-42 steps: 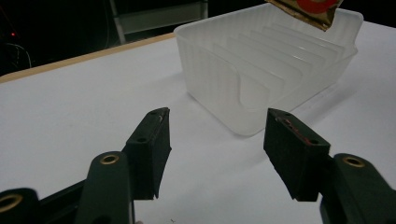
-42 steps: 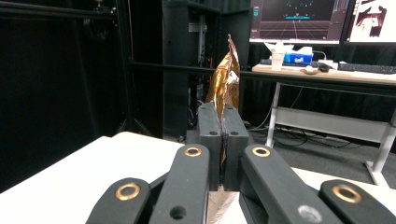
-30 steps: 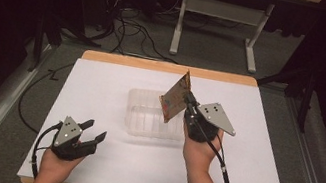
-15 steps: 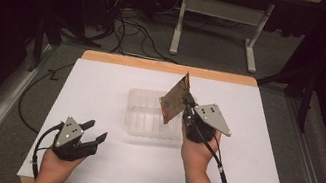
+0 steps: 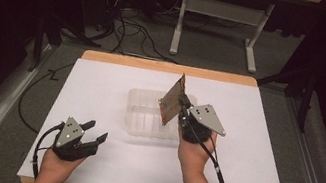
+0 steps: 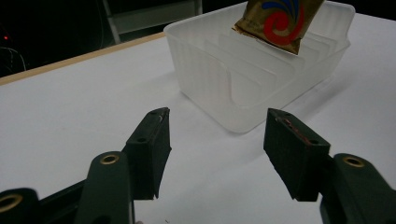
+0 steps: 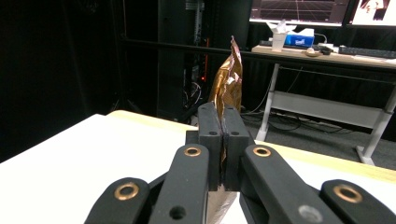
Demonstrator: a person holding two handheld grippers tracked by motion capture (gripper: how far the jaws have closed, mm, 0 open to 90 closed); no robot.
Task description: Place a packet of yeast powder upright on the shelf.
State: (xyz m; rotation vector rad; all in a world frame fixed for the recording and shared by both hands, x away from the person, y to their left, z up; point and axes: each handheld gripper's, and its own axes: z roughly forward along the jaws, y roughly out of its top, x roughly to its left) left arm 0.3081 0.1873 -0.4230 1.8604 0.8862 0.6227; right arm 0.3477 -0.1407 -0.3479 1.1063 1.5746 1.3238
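Note:
A crinkled gold packet (image 5: 172,99) with a red and blue swirl hangs tilted over the right side of a clear ribbed plastic container (image 5: 138,117) at the middle of the white table. My right gripper (image 5: 181,107) is shut on the packet's lower edge. In the right gripper view the jaws (image 7: 224,126) pinch the packet (image 7: 229,77), which stands up above them. My left gripper (image 5: 95,131) rests open near the front left of the table, apart from the container. The left gripper view has its jaws (image 6: 217,140) wide apart and bare, facing the container (image 6: 219,79) and the packet (image 6: 278,21).
The white table top (image 5: 251,153) has a wooden rim (image 5: 170,67). Cables (image 5: 126,31) lie on the floor behind it, beside the legs of a desk (image 5: 249,51). A desk with monitors (image 7: 299,11) stands farther back.
My right gripper has edged a little to the left with the packet, over the container. The left gripper has kept still.

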